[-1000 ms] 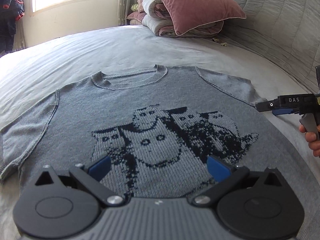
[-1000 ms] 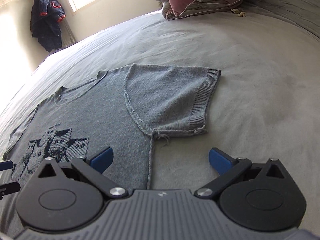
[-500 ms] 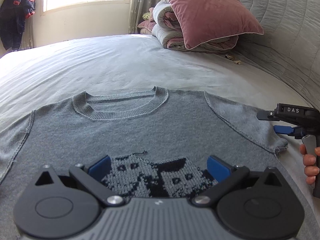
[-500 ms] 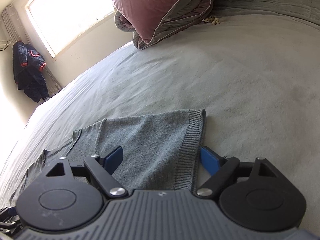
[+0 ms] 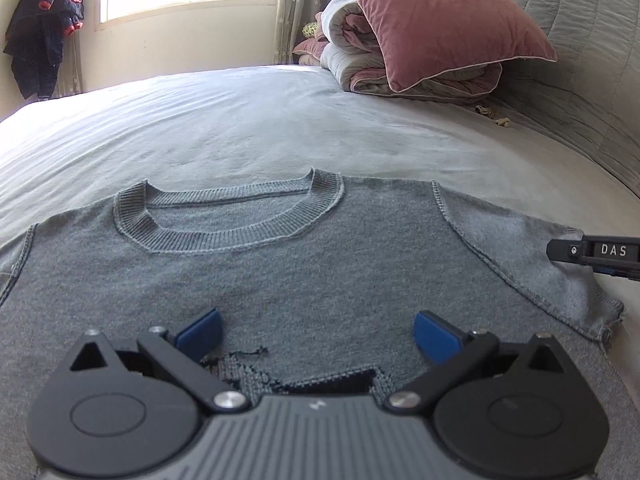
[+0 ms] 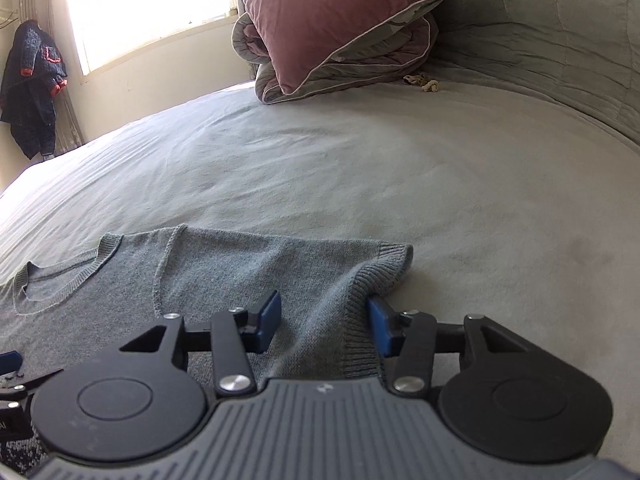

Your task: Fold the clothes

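A grey knitted sweater [image 5: 288,272] with a dark cat pattern lies flat on the bed, ribbed collar [image 5: 228,220] pointing away from me. My left gripper [image 5: 318,330] hovers open over the chest, just below the collar, with nothing between its blue pads. In the right wrist view, my right gripper [image 6: 324,320] straddles the sweater's right sleeve [image 6: 320,280]. Its jaws are half narrowed, the ribbed cuff [image 6: 360,320] bunches up against the right pad [image 6: 378,330], and a wide gap remains. The right gripper's tip [image 5: 592,254] shows at the sleeve in the left wrist view.
A pink pillow [image 5: 432,20] leans on a rolled duvet [image 5: 420,76] at the head of the bed. A quilted grey headboard [image 5: 580,60] runs along the right. A dark jacket [image 5: 40,36] hangs by the window. Bare sheet [image 6: 360,168] lies beyond the sweater.
Both grippers moved forward, up the sweater. The left one went from the cat pattern to just below the collar. The right one reached the sleeve and its jaws narrowed around the cuff.
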`<state>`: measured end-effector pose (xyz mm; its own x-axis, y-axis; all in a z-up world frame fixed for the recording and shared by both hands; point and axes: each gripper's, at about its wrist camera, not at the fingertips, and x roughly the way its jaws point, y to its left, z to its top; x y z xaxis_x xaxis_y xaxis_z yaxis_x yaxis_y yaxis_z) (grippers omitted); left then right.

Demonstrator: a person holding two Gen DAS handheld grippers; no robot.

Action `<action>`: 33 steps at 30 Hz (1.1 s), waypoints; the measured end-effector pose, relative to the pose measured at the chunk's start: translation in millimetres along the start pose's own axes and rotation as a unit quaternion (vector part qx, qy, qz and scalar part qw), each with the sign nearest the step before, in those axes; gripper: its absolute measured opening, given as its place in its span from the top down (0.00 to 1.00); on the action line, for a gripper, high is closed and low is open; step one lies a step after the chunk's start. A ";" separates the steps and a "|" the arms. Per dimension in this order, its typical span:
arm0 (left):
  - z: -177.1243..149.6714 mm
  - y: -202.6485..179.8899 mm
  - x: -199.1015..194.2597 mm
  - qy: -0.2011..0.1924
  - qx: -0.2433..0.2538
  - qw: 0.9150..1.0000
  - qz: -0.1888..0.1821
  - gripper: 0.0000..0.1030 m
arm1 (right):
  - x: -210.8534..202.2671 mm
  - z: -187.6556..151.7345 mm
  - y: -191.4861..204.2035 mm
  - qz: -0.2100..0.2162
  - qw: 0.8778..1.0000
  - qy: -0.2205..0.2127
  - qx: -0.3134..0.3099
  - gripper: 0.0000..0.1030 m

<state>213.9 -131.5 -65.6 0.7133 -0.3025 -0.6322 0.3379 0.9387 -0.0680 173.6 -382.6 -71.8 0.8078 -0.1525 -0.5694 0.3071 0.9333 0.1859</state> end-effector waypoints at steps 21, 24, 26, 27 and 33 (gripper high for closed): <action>-5.1 23.9 -14.5 -0.022 -0.060 0.996 -0.056 0.01 | -14.0 13.5 13.8 0.197 0.976 0.008 0.096 0.88; -4.8 29.6 -15.7 -0.026 -0.078 0.995 -0.060 0.01 | -11.7 12.2 27.0 0.226 0.970 0.018 0.093 0.88; -4.8 31.7 -16.1 -0.028 -0.084 0.994 -0.060 0.01 | -9.0 10.5 36.9 0.243 0.966 0.025 0.088 0.88; -4.8 32.6 -16.3 -0.029 -0.087 0.994 -0.060 0.01 | -6.4 9.0 43.4 0.249 0.965 0.030 0.081 0.88; -4.4 35.5 -18.5 -0.034 -0.091 0.994 -0.056 0.01 | 3.8 0.8 66.4 0.277 0.956 0.090 0.038 0.80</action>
<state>210.0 -91.8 -59.7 0.7189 -0.4120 -0.5598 0.3055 0.9107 -0.2778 197.4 -321.4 -60.9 0.7600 0.4221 -0.4941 -0.1008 0.8277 0.5521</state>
